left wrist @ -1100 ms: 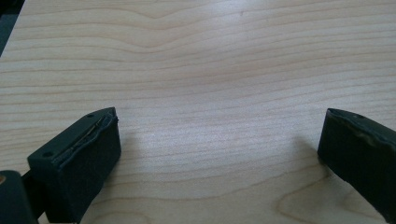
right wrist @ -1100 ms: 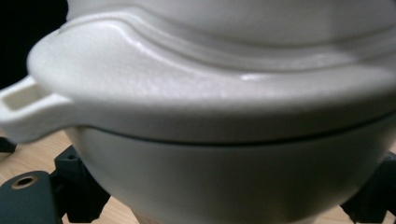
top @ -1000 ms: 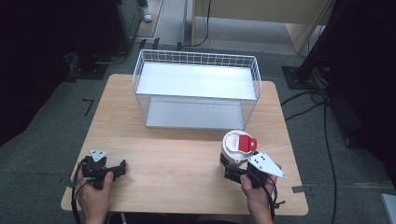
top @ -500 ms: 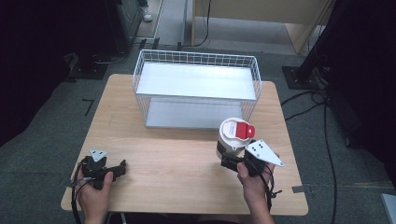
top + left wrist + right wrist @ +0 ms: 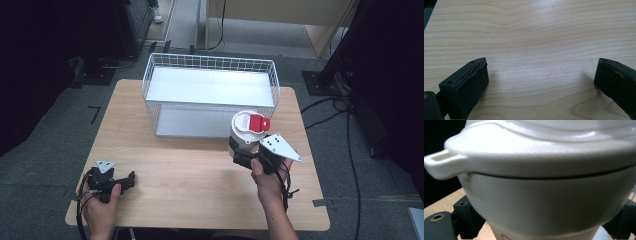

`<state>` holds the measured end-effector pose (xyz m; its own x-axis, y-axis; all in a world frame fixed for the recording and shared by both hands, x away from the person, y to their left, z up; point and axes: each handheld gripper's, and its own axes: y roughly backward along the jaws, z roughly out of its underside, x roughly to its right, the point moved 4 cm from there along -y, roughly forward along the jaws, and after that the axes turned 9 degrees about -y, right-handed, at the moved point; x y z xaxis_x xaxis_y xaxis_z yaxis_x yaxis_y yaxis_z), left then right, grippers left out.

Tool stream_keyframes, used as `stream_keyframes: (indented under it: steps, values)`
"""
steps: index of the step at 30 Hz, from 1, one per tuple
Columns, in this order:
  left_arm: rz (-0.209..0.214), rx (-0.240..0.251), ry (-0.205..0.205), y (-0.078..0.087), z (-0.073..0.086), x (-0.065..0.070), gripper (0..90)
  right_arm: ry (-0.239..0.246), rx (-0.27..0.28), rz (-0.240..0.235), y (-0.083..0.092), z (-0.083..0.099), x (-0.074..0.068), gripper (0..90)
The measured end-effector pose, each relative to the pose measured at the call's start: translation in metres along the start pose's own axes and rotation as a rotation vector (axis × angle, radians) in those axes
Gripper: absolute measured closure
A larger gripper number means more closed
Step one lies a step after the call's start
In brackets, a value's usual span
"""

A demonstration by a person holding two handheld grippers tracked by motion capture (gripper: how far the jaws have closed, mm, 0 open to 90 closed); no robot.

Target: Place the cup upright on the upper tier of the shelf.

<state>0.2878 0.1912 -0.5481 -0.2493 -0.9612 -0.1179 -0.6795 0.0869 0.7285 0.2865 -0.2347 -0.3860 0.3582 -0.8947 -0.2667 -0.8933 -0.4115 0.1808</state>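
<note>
Wooden table [image 5: 200, 175], bearing a white wire basket [image 5: 210, 95] at its far edge, open side up, presumably the receptacle. In front of the basket's right end, a white lidded container [image 5: 245, 131] with a red tab, gripped low on its body so the lid stays clear. Right gripper [image 5: 246, 156]: jaws clamped on either side of the container [image 5: 544, 202]. Left gripper [image 5: 120, 182]: parked near the table's front left, jaws spread wide over bare wood [image 5: 541, 67], holding nothing.

High view looks forward and down over the whole table [image 5: 200, 170]; left gripper view sits low, close on that tabletop; right gripper view is pressed close against the white container [image 5: 544, 195], which the high view also shows.
</note>
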Motion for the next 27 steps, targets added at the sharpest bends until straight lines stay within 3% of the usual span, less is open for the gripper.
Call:
stream_keyframes:
  steps: [7, 15, 27]
  values:
    - [0.0, 0.0, 0.0, 0.0, 0.0, 0.0, 0.0, -0.02, 0.023, 0.004, -0.014, -0.016, -0.004, 9.7]
    - [0.0, 0.0, 0.0, 0.0, 0.0, 0.0, 0.0, -0.034, 0.066, 0.002, -0.03, -0.048, -0.005, 9.8]
    - [0.0, 0.0, 0.0, 0.0, 0.0, 0.0, 0.0, -0.021, 0.094, 0.0, -0.052, -0.077, -0.013, 9.8]
